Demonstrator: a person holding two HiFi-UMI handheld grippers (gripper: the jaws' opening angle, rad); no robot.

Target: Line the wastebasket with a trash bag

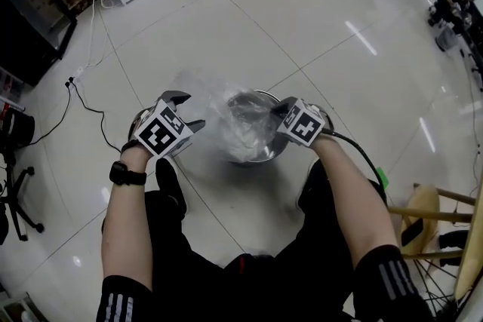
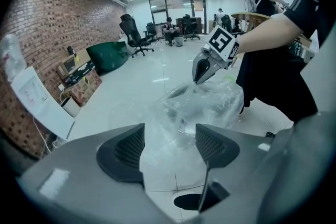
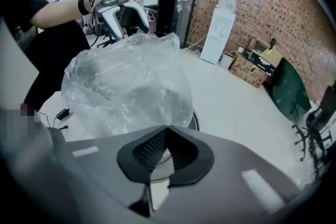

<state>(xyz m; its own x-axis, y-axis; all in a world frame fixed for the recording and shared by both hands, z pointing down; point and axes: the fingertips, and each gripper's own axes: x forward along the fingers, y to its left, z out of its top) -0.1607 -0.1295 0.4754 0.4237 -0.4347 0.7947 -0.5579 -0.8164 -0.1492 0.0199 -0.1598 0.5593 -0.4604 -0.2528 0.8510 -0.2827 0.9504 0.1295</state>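
While right claw (image 1: 279, 111) pinches trash bag (image 1: 225, 115) rim, left claw (image 1: 189, 111) gapes empty, open floor (image 1: 302, 26) around wastebasket (image 1: 264, 155).

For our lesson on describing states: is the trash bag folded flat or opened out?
Opened out. The clear trash bag billows above the metal wastebasket, its film ballooned in both gripper views.

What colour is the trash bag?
Colourless and transparent; the trash bag shows best in the right gripper view.
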